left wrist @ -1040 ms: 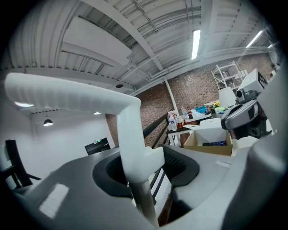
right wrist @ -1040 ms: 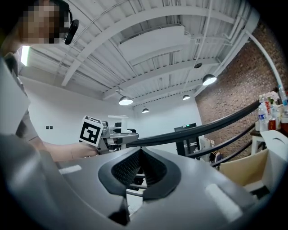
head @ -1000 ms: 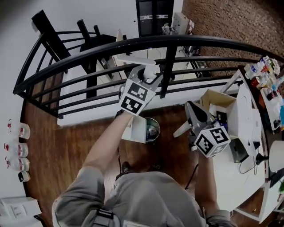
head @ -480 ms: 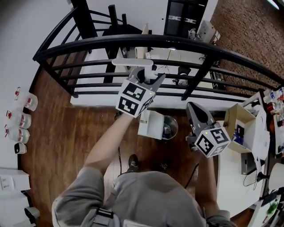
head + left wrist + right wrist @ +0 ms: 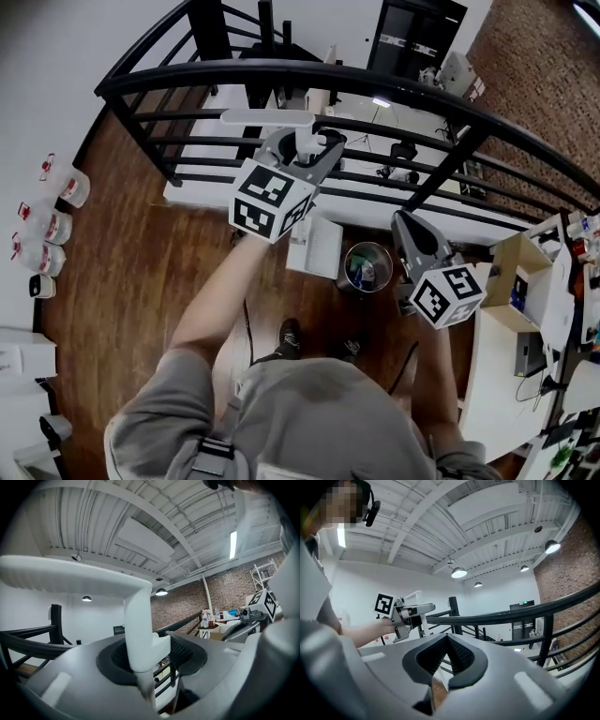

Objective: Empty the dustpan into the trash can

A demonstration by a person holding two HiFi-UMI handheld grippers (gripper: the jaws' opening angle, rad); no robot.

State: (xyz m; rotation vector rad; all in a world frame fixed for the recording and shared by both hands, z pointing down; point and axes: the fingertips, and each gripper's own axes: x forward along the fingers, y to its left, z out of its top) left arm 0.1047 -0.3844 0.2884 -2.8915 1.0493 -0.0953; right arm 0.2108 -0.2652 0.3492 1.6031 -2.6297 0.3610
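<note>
Hemmed in ahead by a black railing (image 5: 394,82); bottles (image 5: 56,211) along the left wall, a table (image 5: 492,375) with a cardboard box (image 5: 517,272) at right. Gripping the white dustpan (image 5: 319,248) by its handle in the left gripper (image 5: 302,150) jaws, just beside the trash can (image 5: 367,267) on the wood floor (image 5: 141,281). Right gripper (image 5: 403,225) jaws pressed together on nothing. Dustpan partly hidden behind the left gripper, contents impossible to make out.

Two tools (left tool (image 5: 307,142), right tool (image 5: 403,223)), one dustpan (image 5: 317,249), one trash can (image 5: 368,246).

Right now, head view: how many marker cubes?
2. One cube rides the left gripper, over the dustpan; the other rides the right gripper, right of the trash can. None seem hidden.
</note>
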